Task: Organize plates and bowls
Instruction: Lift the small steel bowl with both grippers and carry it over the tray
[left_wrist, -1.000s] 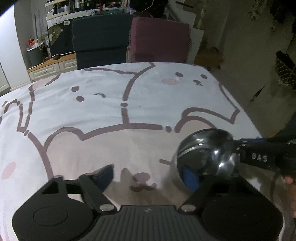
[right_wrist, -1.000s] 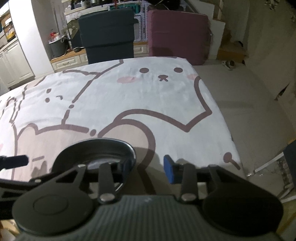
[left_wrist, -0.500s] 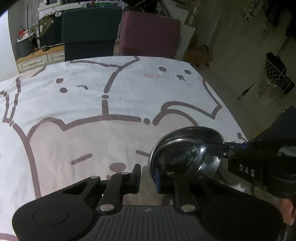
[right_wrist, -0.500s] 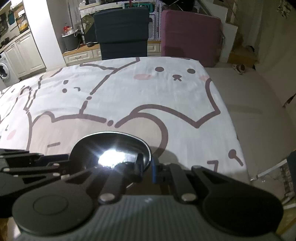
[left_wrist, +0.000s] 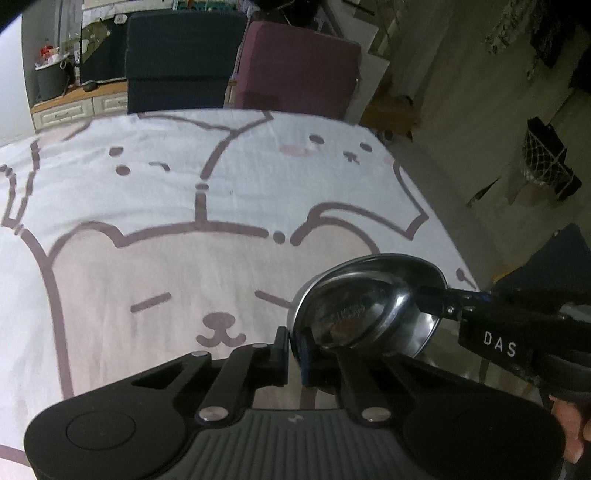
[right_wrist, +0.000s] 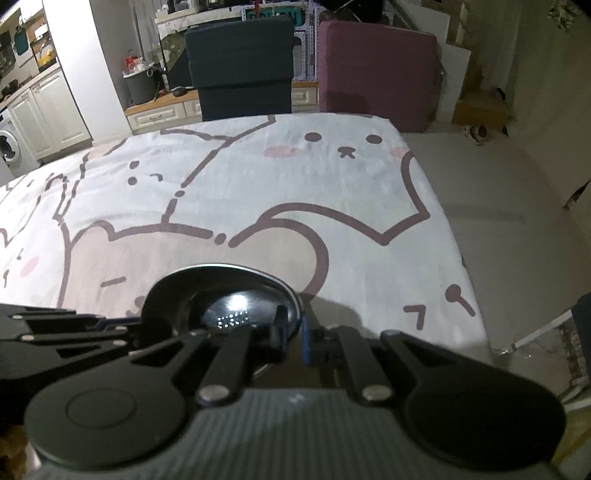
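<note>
A shiny steel bowl (left_wrist: 365, 306) is held above the near right part of the table. My left gripper (left_wrist: 294, 341) is shut on the bowl's left rim. My right gripper (right_wrist: 293, 332) is shut on the right rim of the same bowl (right_wrist: 229, 295). In the left wrist view the right gripper (left_wrist: 458, 301) comes in from the right and clamps the far rim. In the right wrist view the left gripper (right_wrist: 110, 326) comes in from the left. The bowl looks empty, with a light glinting inside.
The table carries a white and pink cartoon-animal cloth (left_wrist: 184, 206). A dark blue chair (right_wrist: 240, 66) and a maroon chair (right_wrist: 376, 70) stand at the far edge. The table's right edge (right_wrist: 454, 236) drops to the floor. No other dishes show.
Both grippers closed from open onto the bowl's rim, left first on the left side, right on the right side. The bowl has lifted slightly off the cloth.
</note>
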